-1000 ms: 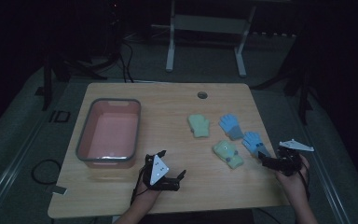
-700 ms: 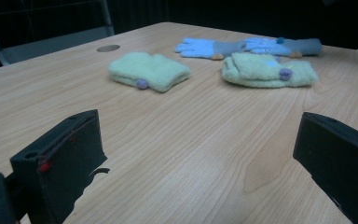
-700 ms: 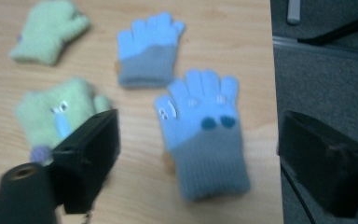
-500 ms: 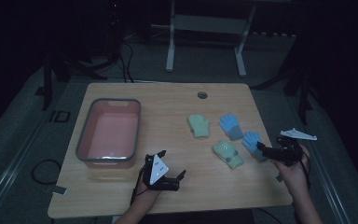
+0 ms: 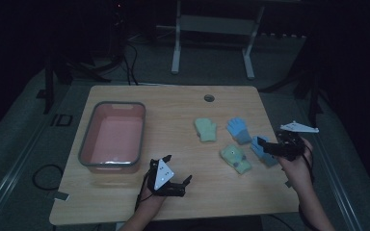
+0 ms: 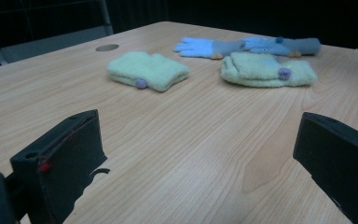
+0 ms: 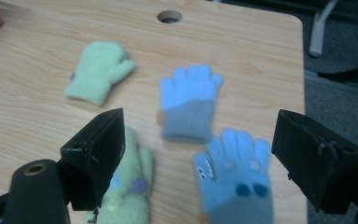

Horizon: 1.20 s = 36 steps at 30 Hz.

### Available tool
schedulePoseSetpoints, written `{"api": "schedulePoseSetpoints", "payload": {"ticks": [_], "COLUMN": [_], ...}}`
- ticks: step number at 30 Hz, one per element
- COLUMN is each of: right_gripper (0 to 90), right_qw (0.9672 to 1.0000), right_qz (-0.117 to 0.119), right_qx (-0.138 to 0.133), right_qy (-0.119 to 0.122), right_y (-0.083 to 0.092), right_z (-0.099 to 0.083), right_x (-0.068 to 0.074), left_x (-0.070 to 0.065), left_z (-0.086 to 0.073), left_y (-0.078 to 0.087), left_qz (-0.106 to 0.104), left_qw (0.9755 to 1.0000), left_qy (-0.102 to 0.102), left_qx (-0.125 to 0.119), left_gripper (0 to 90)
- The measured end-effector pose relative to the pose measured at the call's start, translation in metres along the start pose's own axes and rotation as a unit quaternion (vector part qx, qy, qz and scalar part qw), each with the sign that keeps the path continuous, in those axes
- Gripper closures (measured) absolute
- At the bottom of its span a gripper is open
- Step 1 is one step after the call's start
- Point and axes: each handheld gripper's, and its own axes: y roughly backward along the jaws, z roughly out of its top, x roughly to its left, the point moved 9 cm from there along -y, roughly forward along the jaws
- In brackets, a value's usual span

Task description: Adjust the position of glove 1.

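Right hand-held gripper lifted off the table above the near blue glove, jaws wide and empty

Since a second ago the right hand-held gripper (image 5: 269,148) has risen at the table's right edge and its jaws have just been closing slightly, nothing between them; judged as lining up for a pick. The near blue glove (image 7: 235,179) lies flat directly below, between the jaws, not touched. The left hand-held gripper (image 5: 179,184) rests wide open at the near edge, beside the pink tub (image 5: 87,144)
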Motion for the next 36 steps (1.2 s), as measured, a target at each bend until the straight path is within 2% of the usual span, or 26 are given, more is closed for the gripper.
{"api": "schedulePoseSetpoints", "payload": {"ticks": [3,6,9,13,17,19,25,26,29,36], "right_gripper": [14.1,13.8,12.4,11.2,11.3,11.5,17.6,20.8,21.8,26.0], "right_qw": [0.9999,0.9998,0.9990,0.9984,0.9981,0.9979,0.9970,0.9967,0.9965,0.9947], "right_qz": [0.014,0.016,0.039,0.050,0.058,0.059,0.062,0.065,0.062,0.081], "right_qx": [-0.003,-0.004,-0.009,-0.009,0.003,0.003,0.002,0.001,0.000,0.021], "right_qy": [0.008,0.011,0.019,0.022,0.020,0.028,0.047,0.050,0.056,0.058], "right_y": [-0.006,-0.007,-0.013,-0.016,-0.023,-0.027,-0.039,-0.043,-0.048,-0.070], "right_z": [0.010,0.012,0.022,0.027,0.032,0.035,0.044,0.048,0.051,0.056], "right_x": [0.011,0.014,0.027,0.034,0.042,0.046,0.055,0.059,0.062,0.077], "left_x": [0.001,0.001,0.000,0.000,0.000,0.000,0.000,0.000,0.000,-0.001], "left_z": [0.000,0.000,0.000,0.000,0.000,0.000,0.000,0.000,0.000,0.000], "left_y": [0.000,0.000,0.000,0.000,0.000,0.000,-0.001,-0.001,-0.001,-0.001], "left_qz": [-0.001,-0.002,-0.001,-0.001,-0.002,-0.002,-0.002,-0.002,-0.002,-0.006], "left_qw": [1.0000,1.0000,1.0000,1.0000,1.0000,1.0000,1.0000,1.0000,1.0000,1.0000], "left_qy": [0.003,0.006,0.001,-0.001,0.003,0.004,0.003,0.002,0.001,0.001], "left_qx": [0.001,0.001,0.001,0.002,0.002,0.001,0.002,0.002,0.002,0.002], "left_gripper": [1.8,1.8,1.8,1.8,1.8,1.8,1.8,1.8,1.8,1.8]}}
